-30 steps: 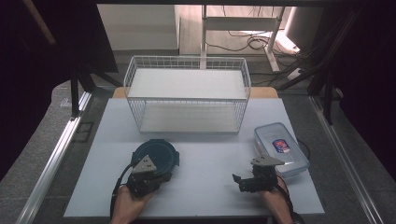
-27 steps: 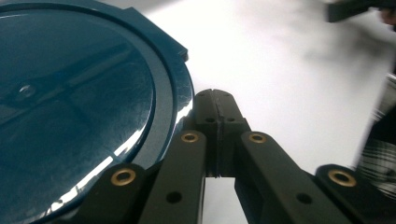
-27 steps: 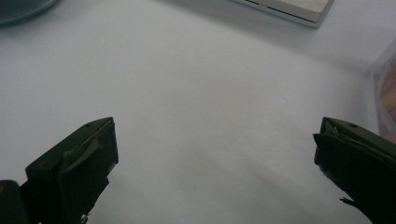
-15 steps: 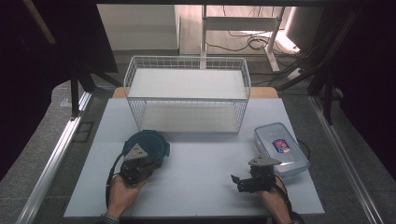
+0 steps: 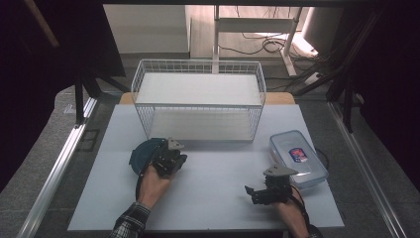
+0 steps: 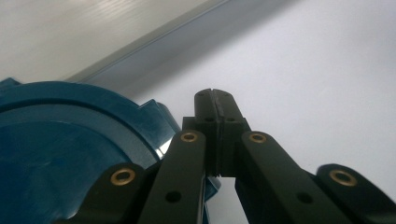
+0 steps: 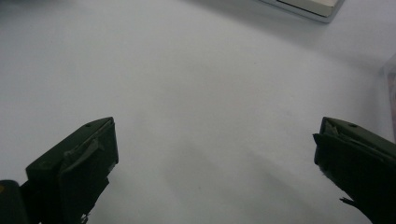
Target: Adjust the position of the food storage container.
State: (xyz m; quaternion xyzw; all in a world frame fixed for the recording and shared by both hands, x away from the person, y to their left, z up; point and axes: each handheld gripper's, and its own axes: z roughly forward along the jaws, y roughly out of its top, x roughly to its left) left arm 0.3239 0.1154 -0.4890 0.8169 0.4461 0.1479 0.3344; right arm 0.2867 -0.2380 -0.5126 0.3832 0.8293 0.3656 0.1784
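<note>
**Blue lid at the basket's front left corner, left jaws shut beside it**

While the left gripper rests with its jaws pressed fully together and nothing between them, the round blue lid lies flat on the white table, just left of that gripper and near the front left corner of the white wire basket. The right gripper hovers with jaws spread wide and empty, beside the clear lidded container.

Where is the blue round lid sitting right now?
In the high view the blue round lid lies on the white table, left of centre, just in front of the wire basket's left corner, partly under the left gripper.
</note>
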